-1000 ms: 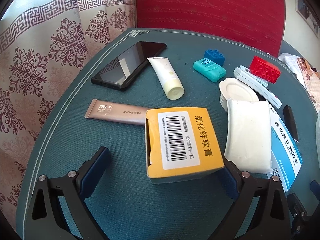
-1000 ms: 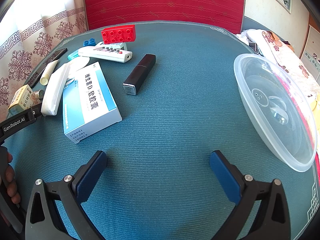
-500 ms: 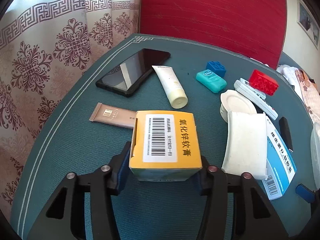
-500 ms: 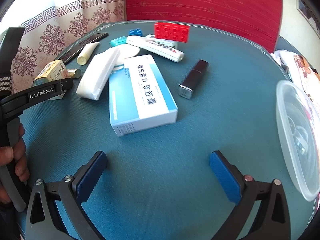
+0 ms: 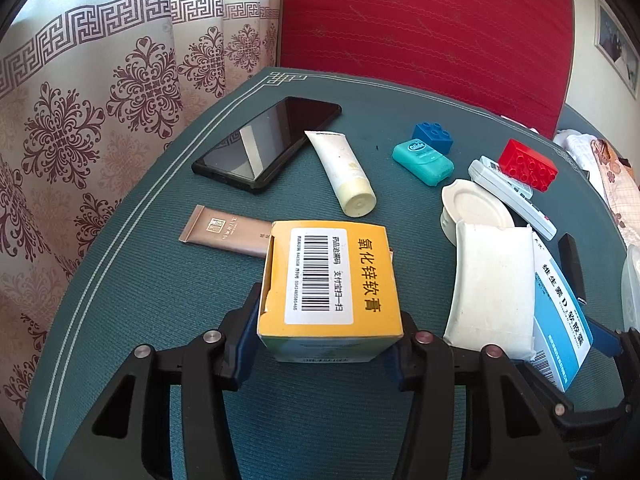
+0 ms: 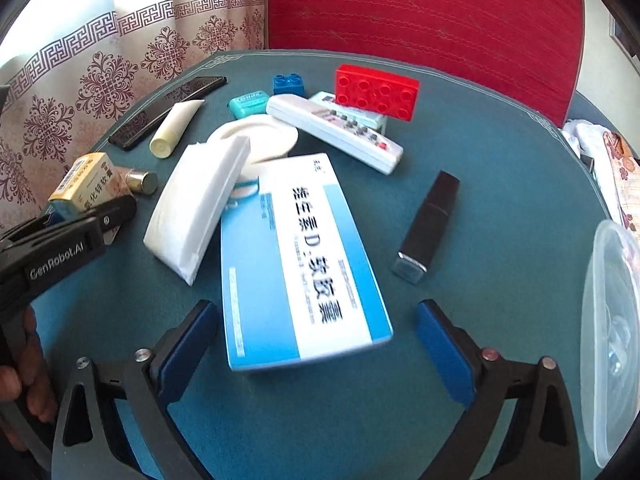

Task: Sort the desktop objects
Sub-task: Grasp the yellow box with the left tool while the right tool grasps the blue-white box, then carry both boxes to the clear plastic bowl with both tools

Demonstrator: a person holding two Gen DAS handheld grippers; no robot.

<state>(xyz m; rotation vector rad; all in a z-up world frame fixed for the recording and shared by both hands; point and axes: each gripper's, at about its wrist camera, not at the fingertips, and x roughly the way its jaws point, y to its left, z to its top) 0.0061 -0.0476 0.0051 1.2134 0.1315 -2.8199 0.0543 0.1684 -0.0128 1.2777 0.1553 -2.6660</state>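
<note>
Desktop objects lie scattered over a teal-covered table (image 5: 132,304), and two changes set this moment apart from a second ago. First, the left gripper (image 5: 326,340), then spread wide around the yellow box (image 5: 330,280), now has its pads pressed against both sides of the box, which still sits on the cloth just in front of a brown tube (image 5: 224,232). Second, the right gripper (image 6: 316,344) has travelled from bare cloth beside the clear plastic bowl (image 6: 608,320) to the blue-and-white medicine box (image 6: 296,264), whose near end now lies between the blue pads; the jaws are closing but both pads stand clear of the carton. A white tissue pack (image 6: 200,204) leans against that carton's left side. By this reading, one item is secured for lifting and a second grasp is under way, while no item has reached the bowl, the likely sorting bin.
</note>
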